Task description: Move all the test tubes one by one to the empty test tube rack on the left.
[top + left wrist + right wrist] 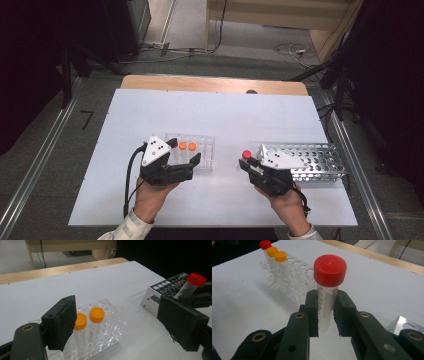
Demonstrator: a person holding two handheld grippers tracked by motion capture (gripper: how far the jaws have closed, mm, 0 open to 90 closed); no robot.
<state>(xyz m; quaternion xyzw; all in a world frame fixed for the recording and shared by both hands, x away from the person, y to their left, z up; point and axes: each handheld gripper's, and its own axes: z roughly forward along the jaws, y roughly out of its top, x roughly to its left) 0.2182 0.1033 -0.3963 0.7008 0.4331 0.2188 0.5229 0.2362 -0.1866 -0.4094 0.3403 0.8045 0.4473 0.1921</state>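
Tubes first, from the high view: the right tongs (248, 161) are clamped on one red-capped tube (246, 154), held above the desk (150, 107) just left of the metal rack (320, 160). The left tongs (186, 156) stand apart at the clear rack (206, 150), where two orange caps show.

Left gripper view: jaws wide, nothing between them, two orange-capped tubes (96, 317) standing side by side in the clear rack, and the red-capped tube off to the right by the metal rack.

Right gripper view: the tube sits upright between the pads (312, 312), gripped on the body just under the cap. Looks like light, stiff, smooth plastic, so I'd guess it slips easily; holding high near the cap seems right. The clear rack there holds three tubes: a second red-capped tube (265, 245) and two orange.
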